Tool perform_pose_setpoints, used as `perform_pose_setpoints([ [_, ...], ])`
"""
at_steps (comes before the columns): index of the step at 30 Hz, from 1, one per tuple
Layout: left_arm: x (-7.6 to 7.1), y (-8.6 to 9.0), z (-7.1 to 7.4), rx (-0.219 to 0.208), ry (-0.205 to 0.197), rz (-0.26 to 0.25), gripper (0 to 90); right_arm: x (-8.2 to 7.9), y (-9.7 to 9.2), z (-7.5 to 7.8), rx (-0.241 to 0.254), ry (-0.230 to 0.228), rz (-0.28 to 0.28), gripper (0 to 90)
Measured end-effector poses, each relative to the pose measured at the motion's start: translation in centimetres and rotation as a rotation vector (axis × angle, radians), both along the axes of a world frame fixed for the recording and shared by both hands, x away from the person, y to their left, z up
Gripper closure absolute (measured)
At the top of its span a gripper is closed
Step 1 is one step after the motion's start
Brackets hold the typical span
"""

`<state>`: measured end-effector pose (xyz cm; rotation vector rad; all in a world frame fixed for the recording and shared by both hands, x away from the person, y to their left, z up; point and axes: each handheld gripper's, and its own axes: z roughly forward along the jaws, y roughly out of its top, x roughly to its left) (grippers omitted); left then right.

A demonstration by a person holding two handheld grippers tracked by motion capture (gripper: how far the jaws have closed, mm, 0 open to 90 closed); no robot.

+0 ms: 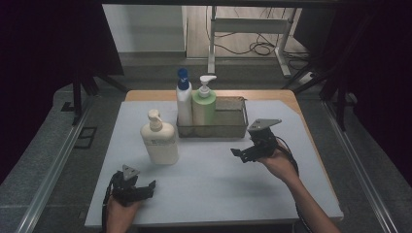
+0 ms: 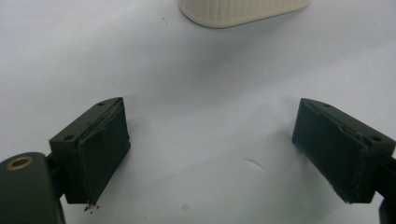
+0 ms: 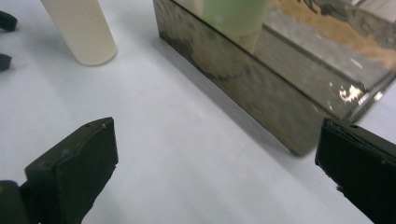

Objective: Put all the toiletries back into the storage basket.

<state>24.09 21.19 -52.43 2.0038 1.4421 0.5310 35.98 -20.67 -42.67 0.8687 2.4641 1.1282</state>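
I hold both tools low over the white table top (image 1: 214,189), and neither has anything in it. My left gripper (image 1: 145,187) sits at the near left edge with its jaws spread wide; in the left gripper view the two black pads (image 2: 100,149) stand well apart with bare table between them. My right gripper (image 1: 238,153) hovers nearer the middle, just in front of the rectangular smoked-plastic basket (image 1: 214,130), its jaws likewise wide.

The thing I mean to take is the cream-coloured plastic pump bottle (image 1: 159,138), standing upright on the table to the left of the basket and just beyond my left gripper. Its rounded base shows at the top of the left gripper view (image 2: 243,11), straight ahead of my open jaws. A white bottle with a blue cap (image 1: 183,99) and a green pump bottle (image 1: 204,104) already stand in the basket's left half; the right half looks free.

I judge the cream bottle fairly heavy if full, with thin ribbed walls that will give under a hard squeeze, and a smooth skin that could slip. It is tall, so a grip at the pump neck would let it swing. I would close across the narrow faces of the body, around mid-height, firmly but without crushing.
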Motion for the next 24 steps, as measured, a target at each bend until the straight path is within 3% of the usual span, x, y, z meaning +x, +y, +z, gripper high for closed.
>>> perform_pose_setpoints([
  [13, 0.0, 0.0, 0.0, -0.002, 0.0, 0.001, 10.4, -2.2, -3.0, -2.8, 0.034, 0.024, -0.051, 0.0],
  [24, 0.1, 0.0, 0.1, -0.003, 0.004, 0.004, 10.7, -3.9, -4.3, -4.9, 0.015, 0.016, -0.066, 0.0],
])
